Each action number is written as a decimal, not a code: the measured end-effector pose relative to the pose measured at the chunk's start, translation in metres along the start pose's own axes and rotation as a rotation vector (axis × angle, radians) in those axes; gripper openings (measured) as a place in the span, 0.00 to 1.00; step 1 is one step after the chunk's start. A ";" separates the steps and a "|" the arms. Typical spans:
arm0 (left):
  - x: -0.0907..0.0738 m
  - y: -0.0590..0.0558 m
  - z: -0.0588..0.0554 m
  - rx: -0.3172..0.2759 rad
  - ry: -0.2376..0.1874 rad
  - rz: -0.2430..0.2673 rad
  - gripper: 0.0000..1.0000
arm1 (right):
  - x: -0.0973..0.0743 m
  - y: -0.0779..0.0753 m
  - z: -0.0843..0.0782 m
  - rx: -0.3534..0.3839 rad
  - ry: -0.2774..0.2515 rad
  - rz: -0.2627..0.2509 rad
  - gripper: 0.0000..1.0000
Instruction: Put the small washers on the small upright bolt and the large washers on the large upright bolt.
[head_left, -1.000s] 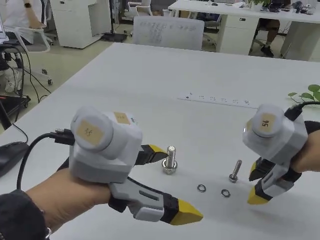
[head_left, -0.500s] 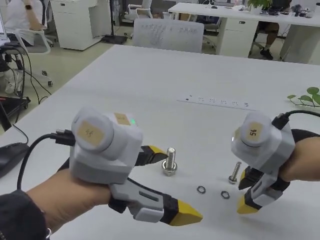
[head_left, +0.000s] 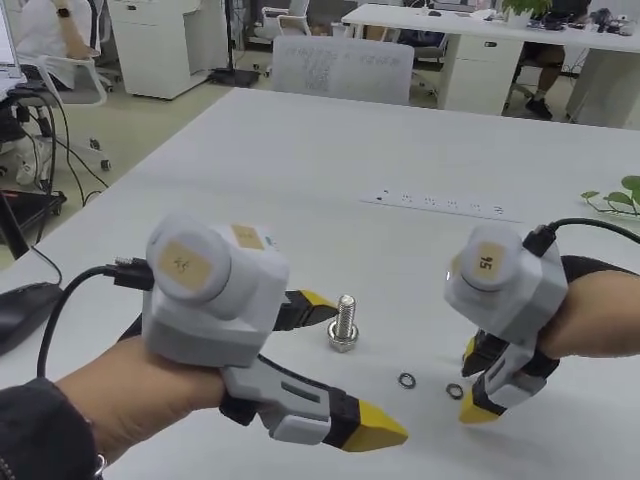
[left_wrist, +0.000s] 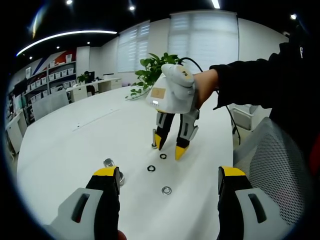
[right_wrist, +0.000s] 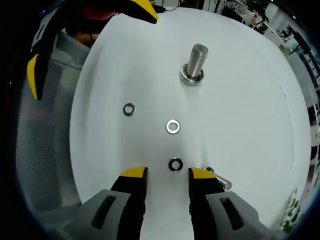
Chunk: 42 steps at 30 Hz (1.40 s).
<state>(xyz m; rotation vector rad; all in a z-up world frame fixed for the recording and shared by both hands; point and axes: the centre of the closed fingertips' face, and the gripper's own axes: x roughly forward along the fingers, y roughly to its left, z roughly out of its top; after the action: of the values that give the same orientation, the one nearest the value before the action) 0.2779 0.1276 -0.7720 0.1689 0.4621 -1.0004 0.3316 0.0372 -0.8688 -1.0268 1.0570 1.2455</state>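
Hiding part of the small bolt (right_wrist: 223, 182), right gripper (right_wrist: 168, 173) gapes narrowly, left gripper (left_wrist: 168, 173) wide.

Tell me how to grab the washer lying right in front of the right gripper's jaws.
Take the washer by opposite points of its outer rim, coming straight down from above with the right gripper. It lies flat on the table, so probably only its edge offers a hold.

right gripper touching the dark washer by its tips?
Apart. Right gripper view: the washer lies between the tips of the open right gripper, with bare table showing on both sides.
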 end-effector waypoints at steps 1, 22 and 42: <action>0.000 0.000 0.000 -0.001 0.000 0.001 0.81 | 0.000 -0.001 0.001 -0.003 0.002 0.000 0.34; 0.001 0.002 -0.002 -0.007 0.003 0.002 0.81 | 0.003 -0.008 0.003 -0.027 0.016 0.002 0.32; 0.001 0.001 -0.002 -0.006 0.004 -0.002 0.80 | 0.007 -0.007 0.001 -0.024 0.023 0.011 0.29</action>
<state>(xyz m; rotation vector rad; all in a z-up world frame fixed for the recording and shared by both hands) 0.2788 0.1287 -0.7741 0.1652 0.4690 -1.0003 0.3390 0.0394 -0.8751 -1.0575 1.0685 1.2605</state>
